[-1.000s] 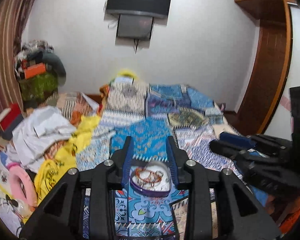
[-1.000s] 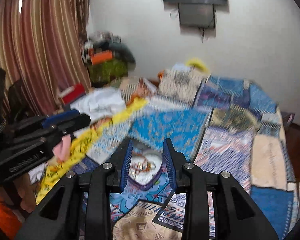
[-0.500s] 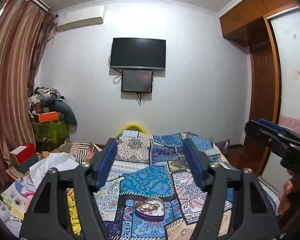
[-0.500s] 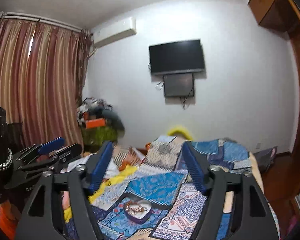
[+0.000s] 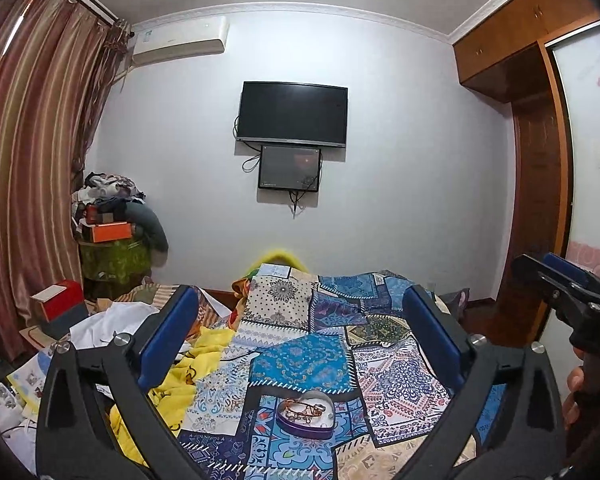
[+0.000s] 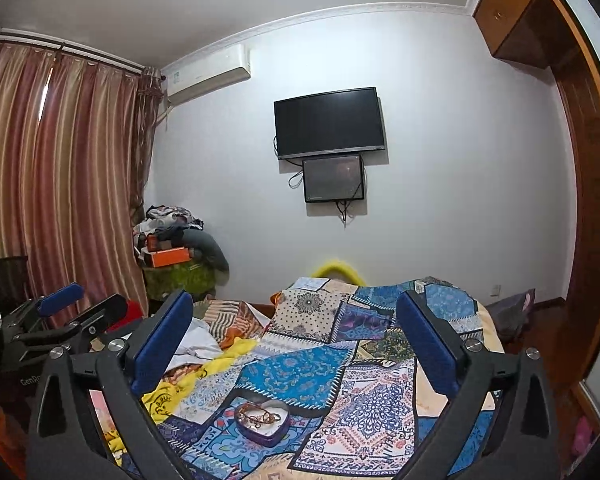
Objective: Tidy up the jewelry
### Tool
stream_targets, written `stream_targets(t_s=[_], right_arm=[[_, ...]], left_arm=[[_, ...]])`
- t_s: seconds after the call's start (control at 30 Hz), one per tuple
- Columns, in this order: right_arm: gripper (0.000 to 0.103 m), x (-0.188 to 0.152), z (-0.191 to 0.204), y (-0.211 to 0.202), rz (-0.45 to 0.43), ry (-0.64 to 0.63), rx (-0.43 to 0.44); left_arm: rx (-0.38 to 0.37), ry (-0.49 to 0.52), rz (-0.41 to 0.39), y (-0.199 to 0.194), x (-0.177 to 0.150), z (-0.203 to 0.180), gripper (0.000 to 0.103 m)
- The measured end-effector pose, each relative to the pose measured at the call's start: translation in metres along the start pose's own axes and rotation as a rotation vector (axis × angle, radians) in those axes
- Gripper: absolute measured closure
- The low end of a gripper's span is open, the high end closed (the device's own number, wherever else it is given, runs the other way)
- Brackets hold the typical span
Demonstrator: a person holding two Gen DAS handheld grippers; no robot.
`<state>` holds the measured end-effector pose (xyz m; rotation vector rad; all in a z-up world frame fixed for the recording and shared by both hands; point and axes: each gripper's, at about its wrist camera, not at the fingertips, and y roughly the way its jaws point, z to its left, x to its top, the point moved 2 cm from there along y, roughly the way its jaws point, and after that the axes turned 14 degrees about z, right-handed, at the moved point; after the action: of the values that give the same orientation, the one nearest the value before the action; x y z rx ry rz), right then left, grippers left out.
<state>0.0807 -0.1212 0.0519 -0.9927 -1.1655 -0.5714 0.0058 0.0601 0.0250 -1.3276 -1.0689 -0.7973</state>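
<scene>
A purple heart-shaped box [image 5: 307, 419] lies open on the patchwork bedspread [image 5: 300, 364], with orange and gold jewelry [image 5: 303, 409] inside. It also shows in the right wrist view [image 6: 263, 423], jewelry [image 6: 259, 416] in it. My left gripper [image 5: 306, 328] is open and empty, held well above and behind the box. My right gripper [image 6: 296, 330] is open and empty too, equally far back. The right gripper appears at the right edge of the left wrist view [image 5: 568, 296], the left gripper at the left edge of the right wrist view [image 6: 60, 320].
Yellow and white cloths [image 5: 180, 368] lie heaped on the bed's left side. A red box [image 5: 58, 300] and a piled stand [image 5: 112, 236] stand by the striped curtain [image 5: 24, 160]. A TV [image 5: 293, 114] hangs on the far wall. A wooden wardrobe [image 5: 536, 200] is at the right.
Both grippers have pulled up and back from the heart box and opened wide. The box, close between the fingers a second ago, now lies small and low in both views.
</scene>
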Motion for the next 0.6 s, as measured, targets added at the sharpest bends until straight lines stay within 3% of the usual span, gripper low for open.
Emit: stream_targets(t_s=[0.6], right_arm=[[0.002,-0.0099,-0.002,-0.0005,0.033,-0.014,0.011]], left_arm=[[-0.001,-0.006,0.022,0.009,-0.0038,-0.0014,0.0]])
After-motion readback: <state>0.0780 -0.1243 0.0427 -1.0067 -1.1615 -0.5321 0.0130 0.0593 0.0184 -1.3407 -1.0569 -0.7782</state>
